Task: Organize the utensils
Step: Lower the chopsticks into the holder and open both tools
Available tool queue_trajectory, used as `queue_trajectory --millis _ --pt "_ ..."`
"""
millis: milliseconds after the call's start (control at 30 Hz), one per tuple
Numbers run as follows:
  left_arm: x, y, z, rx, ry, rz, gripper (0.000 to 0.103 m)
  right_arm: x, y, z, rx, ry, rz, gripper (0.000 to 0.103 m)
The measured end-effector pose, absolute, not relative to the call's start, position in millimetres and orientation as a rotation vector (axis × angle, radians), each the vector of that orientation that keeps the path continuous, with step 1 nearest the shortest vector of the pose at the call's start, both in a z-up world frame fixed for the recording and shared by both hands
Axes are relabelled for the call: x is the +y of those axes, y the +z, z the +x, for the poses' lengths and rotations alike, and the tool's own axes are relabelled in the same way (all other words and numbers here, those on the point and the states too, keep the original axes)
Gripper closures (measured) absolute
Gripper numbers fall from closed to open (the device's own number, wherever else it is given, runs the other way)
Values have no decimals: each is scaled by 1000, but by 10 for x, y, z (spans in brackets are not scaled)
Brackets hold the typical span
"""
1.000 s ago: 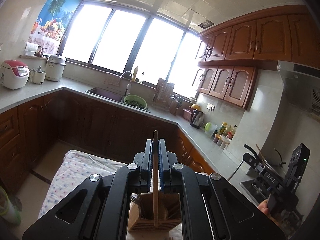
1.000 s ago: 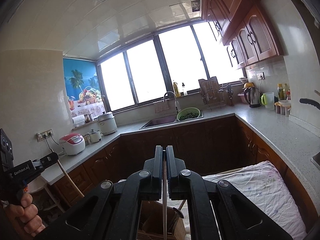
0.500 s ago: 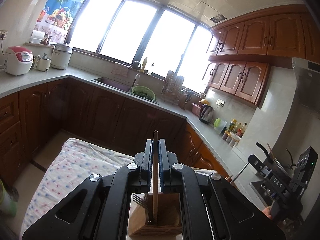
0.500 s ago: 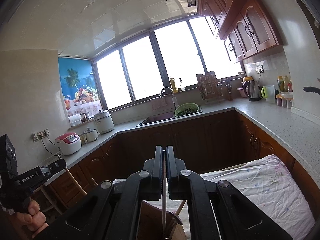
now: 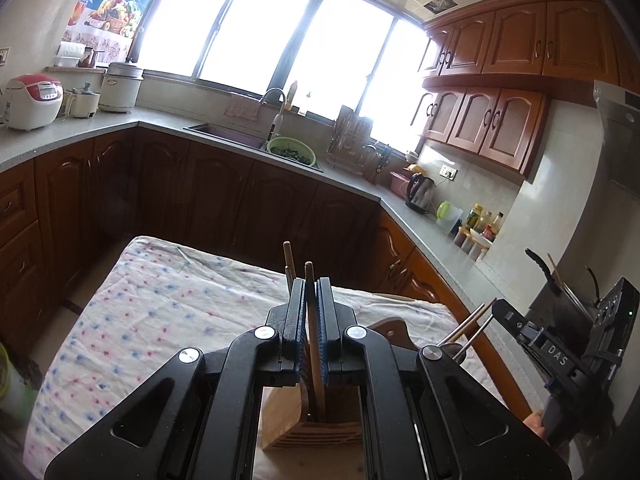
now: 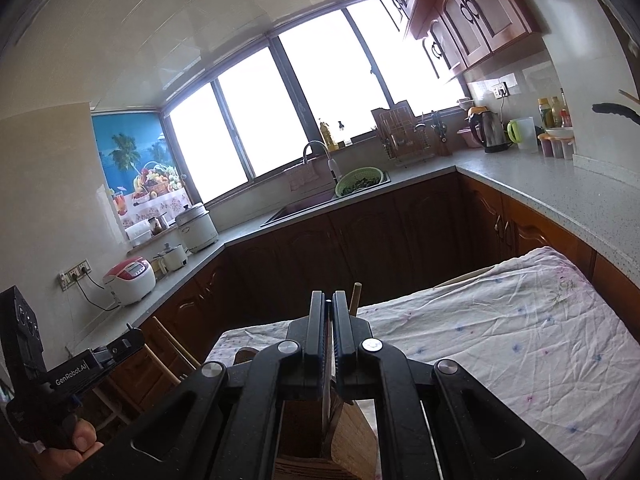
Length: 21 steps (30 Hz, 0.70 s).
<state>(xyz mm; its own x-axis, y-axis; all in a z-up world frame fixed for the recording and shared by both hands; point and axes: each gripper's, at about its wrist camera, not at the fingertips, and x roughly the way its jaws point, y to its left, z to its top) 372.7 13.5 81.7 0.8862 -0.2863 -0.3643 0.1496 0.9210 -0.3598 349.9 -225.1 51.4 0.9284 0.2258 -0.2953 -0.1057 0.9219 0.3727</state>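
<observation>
Gripping a wooden utensil handle (image 5: 313, 332), the left gripper (image 5: 312, 320) has its jaws clamped on the stick, whose lower end stands inside the wooden utensil holder (image 5: 320, 420) directly below. The holder is a slatted wooden box with compartments; which compartment the stick sits in cannot be told. A second wooden handle (image 5: 289, 262) rises upright just behind the left jaw, also out of the holder.

The right gripper (image 6: 329, 344) has its jaws pressed together on a thin metal utensil (image 6: 327, 396) whose shaft runs down between them into the same wooden holder, seen there as a box with an open dark compartment on the left and a rounded wooden wall on the right. What kind of utensil it is stays hidden. In the left wrist view the right gripper appears at the right edge with two thin metal rods (image 5: 472, 326) sticking out of its tip.

The holder stands on a bench covered by a white cloth with blue and pink dots (image 5: 160, 304).

Further off, the grey kitchen counter (image 6: 560, 188) carries a green colander of greens (image 5: 291, 150) at the sink (image 5: 224, 133), a dish rack (image 6: 404, 132), a kettle (image 5: 420, 194), a tray of condiment jars (image 5: 476, 232), and, at the far left, a red-and-white rice cooker (image 5: 34, 100) beside two white pots.
</observation>
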Motion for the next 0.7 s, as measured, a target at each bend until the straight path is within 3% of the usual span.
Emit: queue_trajectory --millis 700 --pt "174 842 3753 451 -224 -298 98 -2305 471 3532 400 159 356 98"
